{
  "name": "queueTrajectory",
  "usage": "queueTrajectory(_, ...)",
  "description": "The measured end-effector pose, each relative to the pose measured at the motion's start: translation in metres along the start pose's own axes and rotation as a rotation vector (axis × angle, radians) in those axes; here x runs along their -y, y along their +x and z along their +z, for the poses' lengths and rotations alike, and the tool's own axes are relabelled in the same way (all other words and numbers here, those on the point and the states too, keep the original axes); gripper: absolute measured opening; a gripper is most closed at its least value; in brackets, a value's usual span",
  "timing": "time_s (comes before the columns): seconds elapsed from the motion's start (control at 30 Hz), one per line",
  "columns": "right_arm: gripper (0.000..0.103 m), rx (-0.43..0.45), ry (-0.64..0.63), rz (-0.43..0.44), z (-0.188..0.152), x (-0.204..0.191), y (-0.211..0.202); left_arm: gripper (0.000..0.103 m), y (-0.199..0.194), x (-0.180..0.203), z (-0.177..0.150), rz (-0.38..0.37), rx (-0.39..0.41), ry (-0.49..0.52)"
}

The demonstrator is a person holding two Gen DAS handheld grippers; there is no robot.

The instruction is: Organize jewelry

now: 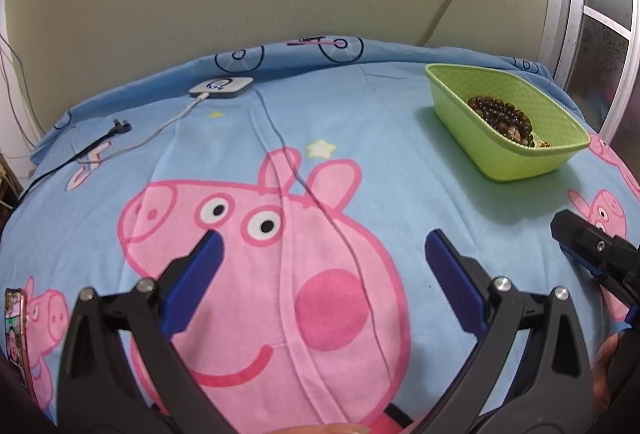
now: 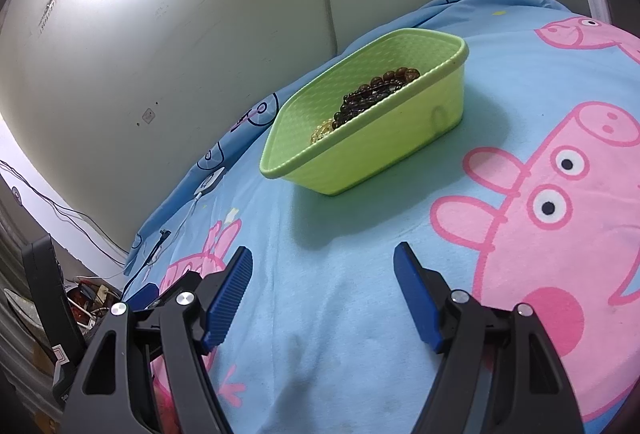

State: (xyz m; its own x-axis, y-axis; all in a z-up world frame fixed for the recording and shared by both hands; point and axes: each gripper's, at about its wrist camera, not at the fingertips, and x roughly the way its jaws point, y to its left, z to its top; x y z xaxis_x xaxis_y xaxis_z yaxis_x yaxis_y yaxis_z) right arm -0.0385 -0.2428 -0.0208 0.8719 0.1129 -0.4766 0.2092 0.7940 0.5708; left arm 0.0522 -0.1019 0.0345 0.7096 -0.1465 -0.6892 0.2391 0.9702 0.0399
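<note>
A green plastic basket (image 1: 472,106) stands at the far right of the blue cartoon-pig cloth and holds dark brown bead bracelets (image 1: 502,114). In the right wrist view the basket (image 2: 384,150) sits straight ahead, with the dark beads (image 2: 372,94) and a yellowish bead piece (image 2: 322,132) inside. My left gripper (image 1: 322,246) is open and empty above the pig print. My right gripper (image 2: 324,260) is open and empty, short of the basket. The right gripper's tip (image 1: 576,238) shows at the left view's right edge.
A small white device (image 1: 221,87) with a white cable lies at the back of the cloth, beside a black cable plug (image 1: 120,126). A thin wire (image 1: 320,202) runs across the pig print. A phone (image 1: 16,334) lies at the left edge. A wall stands behind.
</note>
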Motion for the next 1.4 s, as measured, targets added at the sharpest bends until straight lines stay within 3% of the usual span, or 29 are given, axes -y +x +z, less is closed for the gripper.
queueTrajectory(1.4, 0.054, -0.002, -0.009, 0.005, -0.0007, -0.0033, 0.0027, 0.097, 0.0017, 0.0043, -0.0005, 0.115, 0.013, 0.063)
